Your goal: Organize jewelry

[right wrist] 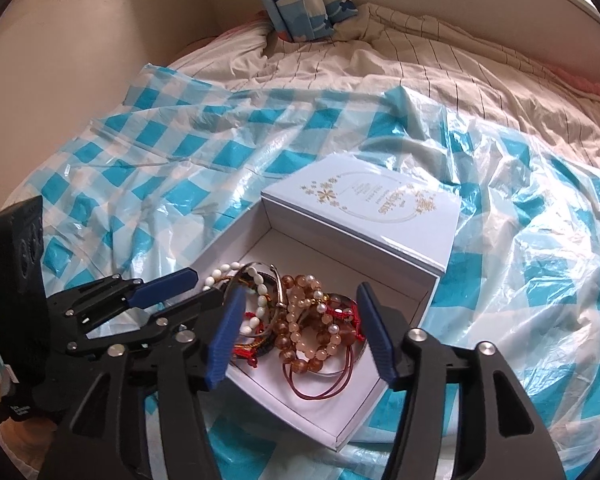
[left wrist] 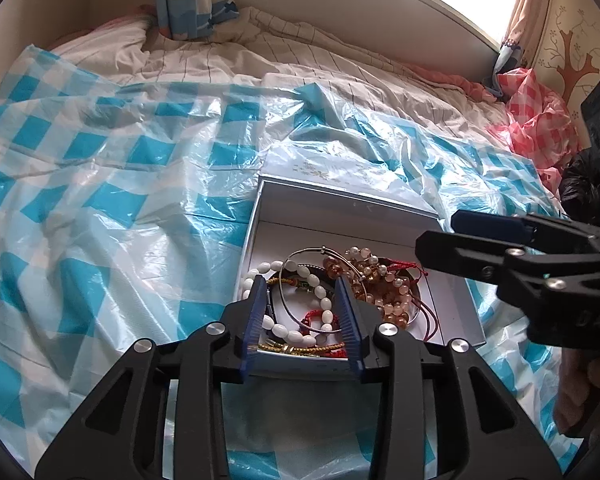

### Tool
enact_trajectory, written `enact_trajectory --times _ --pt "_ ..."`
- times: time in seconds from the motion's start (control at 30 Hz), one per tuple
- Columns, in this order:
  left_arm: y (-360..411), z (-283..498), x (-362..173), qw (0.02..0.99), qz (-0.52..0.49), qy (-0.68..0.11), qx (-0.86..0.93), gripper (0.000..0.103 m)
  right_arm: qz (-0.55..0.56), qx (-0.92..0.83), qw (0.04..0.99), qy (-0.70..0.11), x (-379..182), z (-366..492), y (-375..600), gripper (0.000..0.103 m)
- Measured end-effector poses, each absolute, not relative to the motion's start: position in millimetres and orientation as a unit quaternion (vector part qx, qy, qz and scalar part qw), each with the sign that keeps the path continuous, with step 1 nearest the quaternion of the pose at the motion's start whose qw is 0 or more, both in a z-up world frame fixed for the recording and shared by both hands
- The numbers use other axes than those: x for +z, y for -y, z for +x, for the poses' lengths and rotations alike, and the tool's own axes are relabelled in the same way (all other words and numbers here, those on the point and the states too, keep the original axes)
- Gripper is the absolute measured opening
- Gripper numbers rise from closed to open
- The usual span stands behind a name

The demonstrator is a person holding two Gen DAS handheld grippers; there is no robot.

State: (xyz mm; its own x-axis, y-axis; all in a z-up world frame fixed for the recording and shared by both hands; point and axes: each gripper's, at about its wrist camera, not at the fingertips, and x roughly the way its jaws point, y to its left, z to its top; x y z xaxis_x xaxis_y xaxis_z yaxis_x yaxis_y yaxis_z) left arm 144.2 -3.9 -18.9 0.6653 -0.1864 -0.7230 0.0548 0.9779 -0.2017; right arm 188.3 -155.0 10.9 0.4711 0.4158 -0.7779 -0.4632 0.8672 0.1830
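An open white box (left wrist: 256,216) (right wrist: 396,280) lies on the bed, its printed lid (right wrist: 364,204) folded back. Inside is a tangle of jewelry: a white bead bracelet (left wrist: 296,336) (right wrist: 260,280), a silver bangle (left wrist: 300,254), amber bead bracelets (left wrist: 392,300) (right wrist: 304,344) and red-brown cord loops (right wrist: 320,394). My left gripper (left wrist: 302,312) (right wrist: 202,286) hovers over the box's near left part, open, its blue pads on either side of the white beads without pressing them. My right gripper (right wrist: 300,334) (left wrist: 438,232) is open wide over the amber beads, holding nothing.
A blue-and-white checked plastic sheet (left wrist: 100,200) covers the striped bedding (left wrist: 220,56) under the box. A pink checked plastic bag (left wrist: 540,120) lies at the far right by the wall. A blue patterned curtain (left wrist: 188,0) hangs behind. A hand (left wrist: 580,392) holds the right gripper.
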Motion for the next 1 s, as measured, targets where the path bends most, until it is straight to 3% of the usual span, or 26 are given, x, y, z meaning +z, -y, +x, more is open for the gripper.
enact_trajectory --times 0.5,1.0 --pt "-7.5 108.7 7.3 0.920 -0.059 -0.386 -0.042 0.052 -0.032 0.262 0.866 -0.426 50.3 144.0 147.2 0.069" --pt "-7.4 50.8 30.5 0.927 -0.023 -0.372 -0.033 0.073 -0.025 0.229 0.872 -0.431 55.0 77.6 149.3 0.080"
